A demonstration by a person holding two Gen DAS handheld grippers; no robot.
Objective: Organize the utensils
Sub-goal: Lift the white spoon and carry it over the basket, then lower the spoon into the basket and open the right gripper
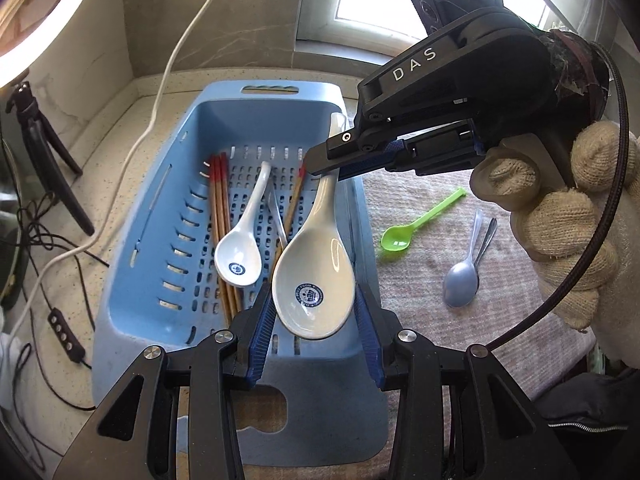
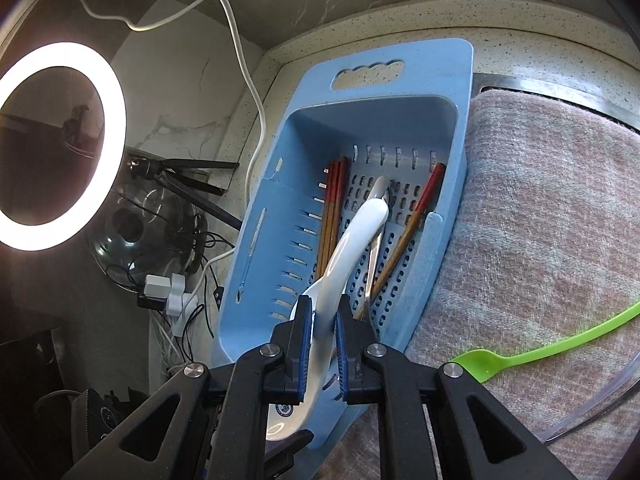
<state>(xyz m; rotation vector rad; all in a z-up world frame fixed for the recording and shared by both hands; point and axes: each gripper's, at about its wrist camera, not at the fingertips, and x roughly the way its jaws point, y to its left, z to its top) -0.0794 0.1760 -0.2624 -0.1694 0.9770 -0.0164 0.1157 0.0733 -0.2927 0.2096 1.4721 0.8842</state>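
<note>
Step in hand: we judge this to be lowering the large white spoon [image 1: 314, 256] into the blue basket [image 1: 160, 208] with both grippers.
Spoon position: bowl end near us, handle running toward the far right corner of the basket, over the chopsticks [image 1: 220, 216] and beside the small white spoon [image 1: 240, 256].
Left gripper [image 1: 316, 328]: jaws part-open, flanking the spoon bowl on both sides; whether the pads press it we cannot tell.
Right gripper [image 2: 322, 344]: jaws narrow around the spoon handle; a thin gap may remain at the right pad, so a firm grip is not certain.
Basket contents: chopsticks along the left side, one more pair at the right, a metal utensil between them.
Still outside: green plastic spoon [image 1: 416, 224] and grey spoon [image 1: 464, 276] on the cloth [image 1: 420, 184] to the right, well apart from the basket.
Good practice: we keep the spoon level and lower it until it rests on the basket contents.
Release: we widen both sets of jaws only once it rests, then lift straight up.
Risk: ceramic is slick; an uneven release may tip it onto the small spoon.
</note>
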